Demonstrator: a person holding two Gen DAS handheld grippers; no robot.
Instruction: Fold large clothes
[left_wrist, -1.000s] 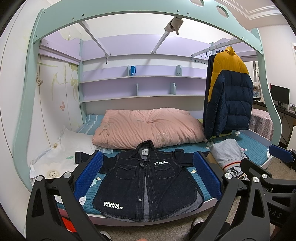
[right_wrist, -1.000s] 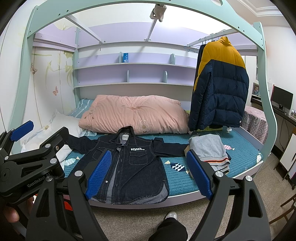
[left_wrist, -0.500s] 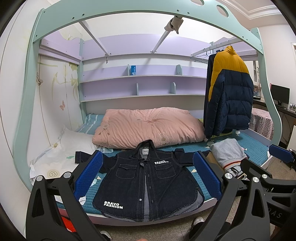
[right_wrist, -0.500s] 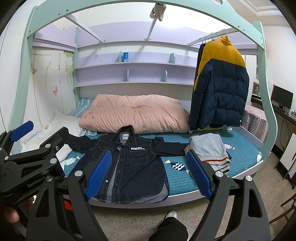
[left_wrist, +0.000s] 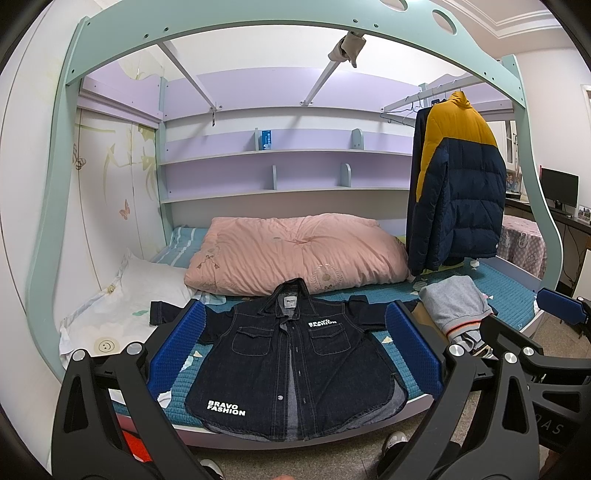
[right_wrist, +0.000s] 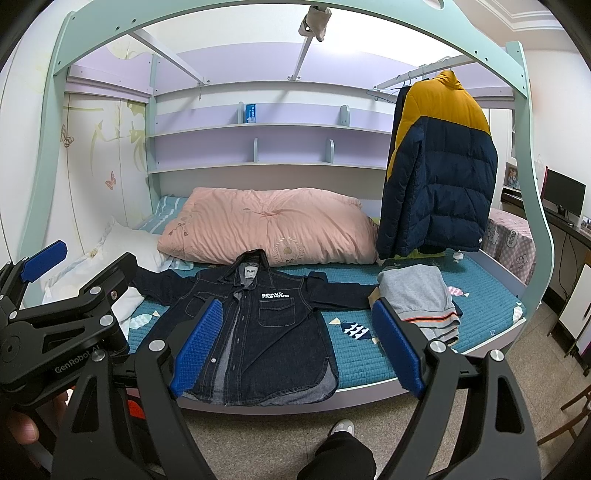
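A dark denim shirt-jacket (left_wrist: 295, 358) with white "BRAVO FASHION" print lies flat, front up, sleeves spread, on the teal bed cover (left_wrist: 513, 295); its hem reaches the bed's front edge. It also shows in the right wrist view (right_wrist: 258, 332). My left gripper (left_wrist: 295, 350) is open and empty, held in the air in front of the bed, short of the jacket. My right gripper (right_wrist: 295, 343) is open and empty, to the right of the left one, also short of the bed. The left gripper shows at the left of the right wrist view (right_wrist: 74, 295).
A folded grey garment pile (right_wrist: 421, 299) lies right of the jacket. A pink duvet (left_wrist: 295, 254) lies behind it and a white pillow (left_wrist: 122, 302) at the left. A navy and yellow puffer jacket (right_wrist: 439, 166) hangs at the right. The green bed frame (left_wrist: 48, 240) arches around.
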